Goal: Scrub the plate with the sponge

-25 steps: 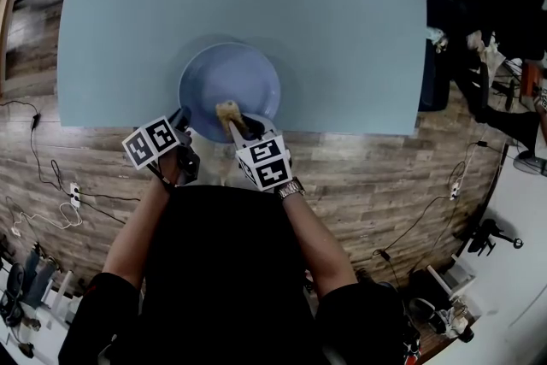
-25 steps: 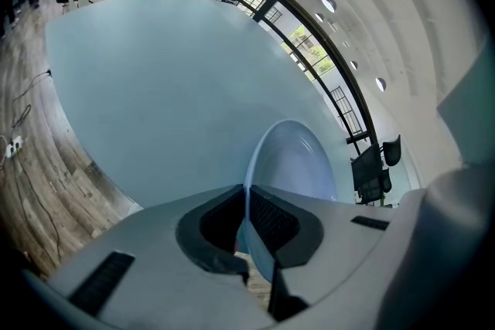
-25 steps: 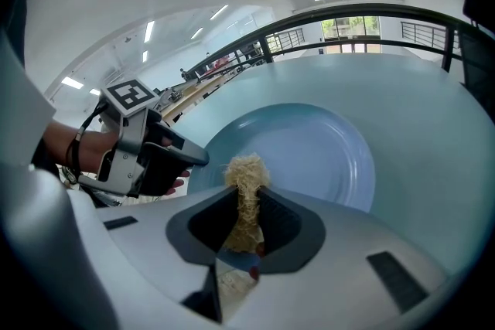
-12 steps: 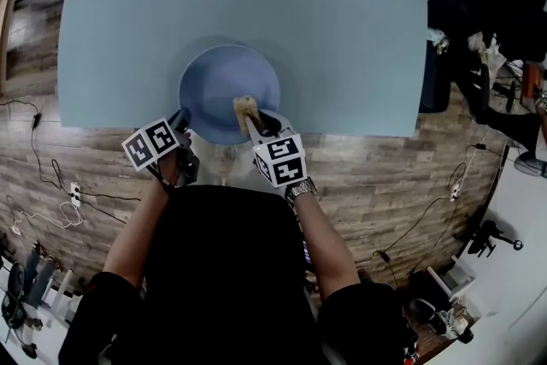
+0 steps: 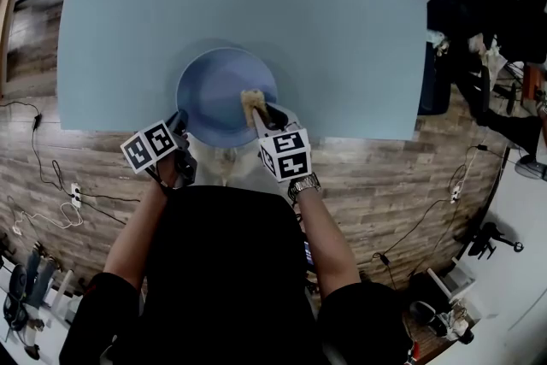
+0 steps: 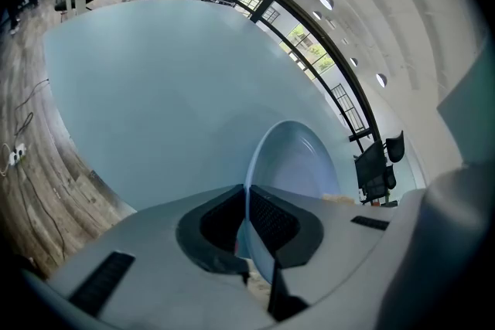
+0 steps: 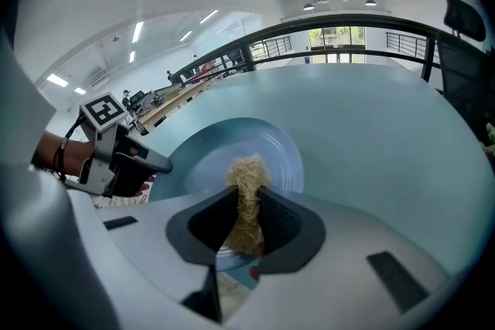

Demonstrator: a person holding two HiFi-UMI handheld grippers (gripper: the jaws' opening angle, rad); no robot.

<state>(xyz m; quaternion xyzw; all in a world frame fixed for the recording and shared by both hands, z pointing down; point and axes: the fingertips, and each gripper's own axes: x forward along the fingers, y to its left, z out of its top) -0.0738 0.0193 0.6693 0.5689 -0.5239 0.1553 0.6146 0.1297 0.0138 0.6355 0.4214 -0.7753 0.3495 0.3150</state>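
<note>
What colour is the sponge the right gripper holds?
A pale yellowish-tan fibrous sponge, clearest in the right gripper view.

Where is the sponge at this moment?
In the head view the sponge rests on the right part of the blue plate, pinched in the jaws of the right gripper.
</note>
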